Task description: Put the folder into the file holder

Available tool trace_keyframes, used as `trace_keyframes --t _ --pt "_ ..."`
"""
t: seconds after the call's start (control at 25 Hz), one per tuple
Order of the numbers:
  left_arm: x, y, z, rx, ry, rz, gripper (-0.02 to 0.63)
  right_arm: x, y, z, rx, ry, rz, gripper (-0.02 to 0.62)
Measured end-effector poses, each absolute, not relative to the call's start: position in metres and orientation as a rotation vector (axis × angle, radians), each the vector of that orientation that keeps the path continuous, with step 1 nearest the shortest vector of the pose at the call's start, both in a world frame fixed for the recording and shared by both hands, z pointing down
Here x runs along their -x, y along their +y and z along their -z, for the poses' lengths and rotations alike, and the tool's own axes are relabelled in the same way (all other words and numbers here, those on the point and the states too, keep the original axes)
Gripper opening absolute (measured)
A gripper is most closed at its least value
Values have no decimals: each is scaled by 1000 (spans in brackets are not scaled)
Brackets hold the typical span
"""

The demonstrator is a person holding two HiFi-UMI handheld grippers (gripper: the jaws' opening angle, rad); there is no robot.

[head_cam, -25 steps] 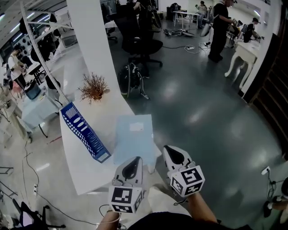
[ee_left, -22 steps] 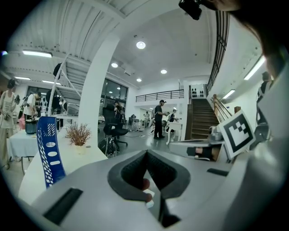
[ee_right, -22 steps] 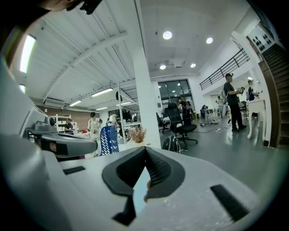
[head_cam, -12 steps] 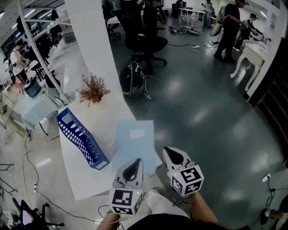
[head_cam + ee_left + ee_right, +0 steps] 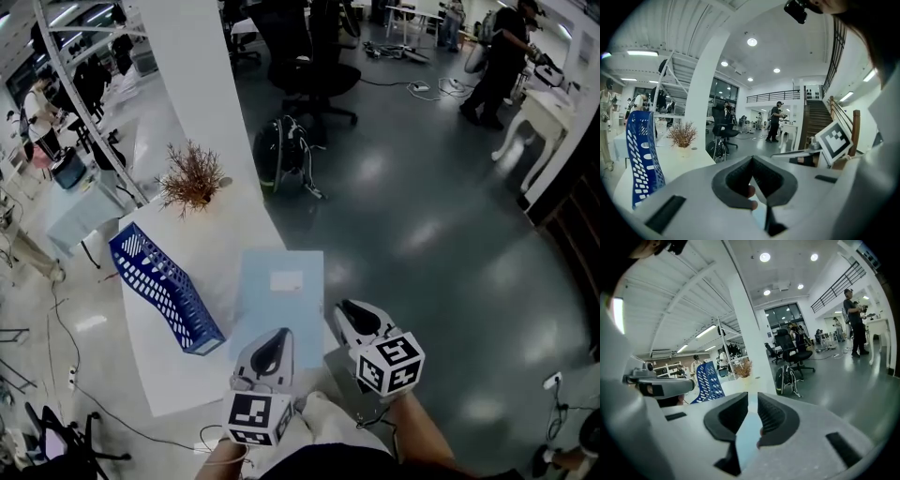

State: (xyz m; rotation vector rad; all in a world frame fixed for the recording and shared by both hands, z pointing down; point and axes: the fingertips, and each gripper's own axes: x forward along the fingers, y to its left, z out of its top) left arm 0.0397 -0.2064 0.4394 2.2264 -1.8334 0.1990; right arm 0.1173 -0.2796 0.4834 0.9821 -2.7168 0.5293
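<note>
Our left gripper, jaws clenched and empty, and right gripper, jaws just opening a crack on nothing, hover at the pale-blue folder, which lies flat on the table beside the file holder. It looks thin, light and probably slick, so we'd pinch its near edge.

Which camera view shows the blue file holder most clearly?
The head view: the whole file holder is visible from above. The left gripper view shows only one end; the right gripper view shows it small, distant.
</note>
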Motion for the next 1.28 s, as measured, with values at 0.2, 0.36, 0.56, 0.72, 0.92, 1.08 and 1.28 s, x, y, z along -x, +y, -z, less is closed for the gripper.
trace_keyframes --t 0.2,0.36,0.56,0.72,0.92,1.08,1.28 --pt "-32 -223 -447 -2214 -1829 -210 5 -107 -304 -501 -946 -2700 -591 64" --pt "-24 -234 -449 -2212 -1822 -211 5 -97 -316 -512 -926 -2682 -626 84" --pt "-17 -249 -455 -2216 -1813 -210 5 -89 -328 -528 -915 -2661 -678 100" --pt "-9 -264 -461 -2229 -1797 -213 5 -82 -342 -540 -922 -2641 -715 107" --pt "0 -278 -469 -2245 -1773 -221 5 -74 -356 -555 -934 -2616 -761 114" --pt "3 -289 -477 -2250 -1745 -222 5 -69 -368 -569 -934 -2602 -793 134" --pt "13 -303 -488 -2277 -1754 -221 5 -63 -382 -588 -944 -2574 -840 163"
